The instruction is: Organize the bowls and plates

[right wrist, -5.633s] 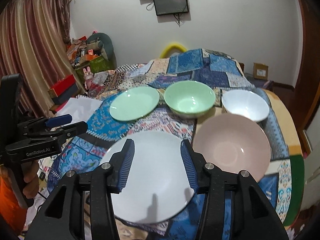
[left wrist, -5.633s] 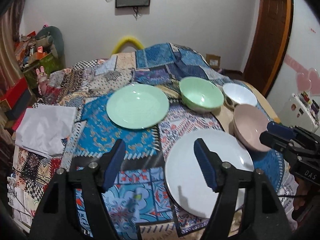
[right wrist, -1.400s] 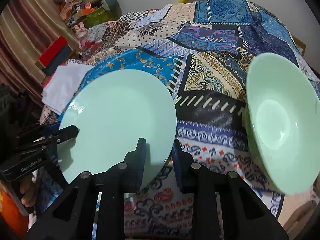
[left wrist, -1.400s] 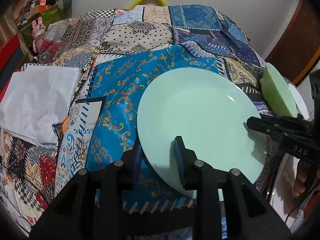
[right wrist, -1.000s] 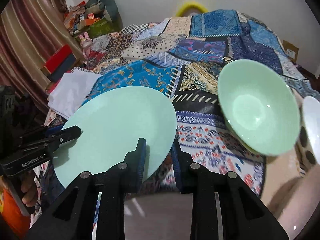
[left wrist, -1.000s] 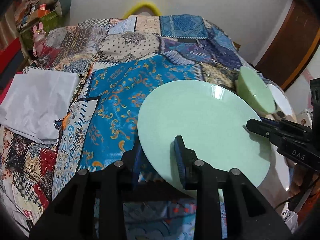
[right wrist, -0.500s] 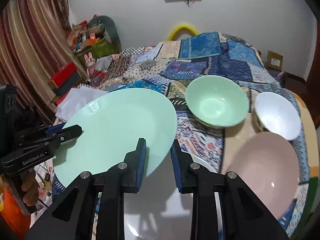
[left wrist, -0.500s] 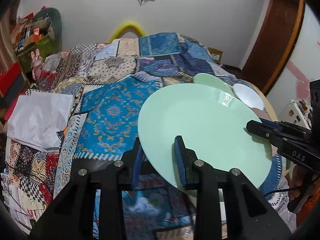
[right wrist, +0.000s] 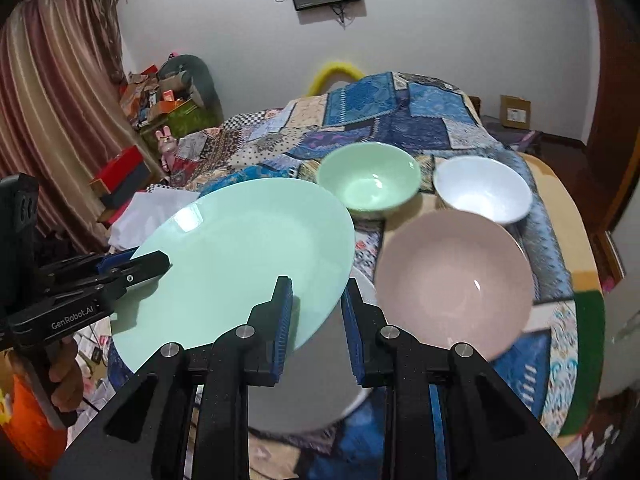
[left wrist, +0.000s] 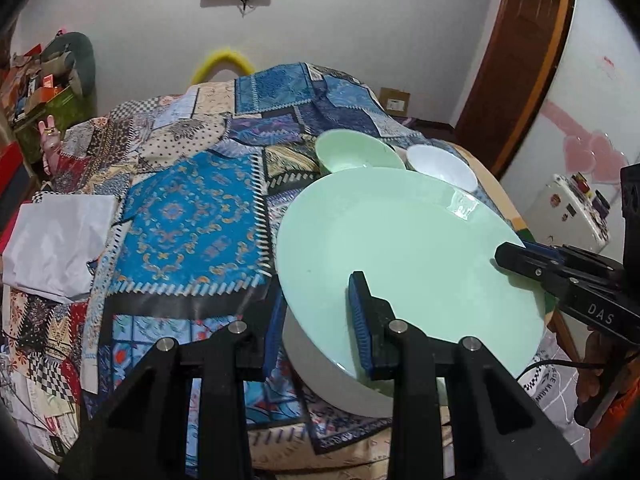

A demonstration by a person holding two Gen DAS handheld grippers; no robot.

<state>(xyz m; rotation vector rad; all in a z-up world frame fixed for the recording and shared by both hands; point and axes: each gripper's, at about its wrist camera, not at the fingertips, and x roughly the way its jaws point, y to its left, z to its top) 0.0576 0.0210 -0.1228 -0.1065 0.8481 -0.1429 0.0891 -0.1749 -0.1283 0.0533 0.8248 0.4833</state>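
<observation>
green plate [left wrist: 404,256] held aloft at opposite rim edges — left gripper [left wrist: 318,322] and right gripper [right wrist: 314,320] each pinching it. white plate [right wrist: 316,392] lies directly beneath, on the patchwork cloth [left wrist: 188,220] — placement likely calls for a straight descent, both hands level.

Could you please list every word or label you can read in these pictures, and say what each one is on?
"DAS": on the right gripper, seen from the left wrist.
"GenRobot.AI": on the left gripper, seen from the right wrist.
Cardboard box label and fridge stickers: too small to read.
</observation>
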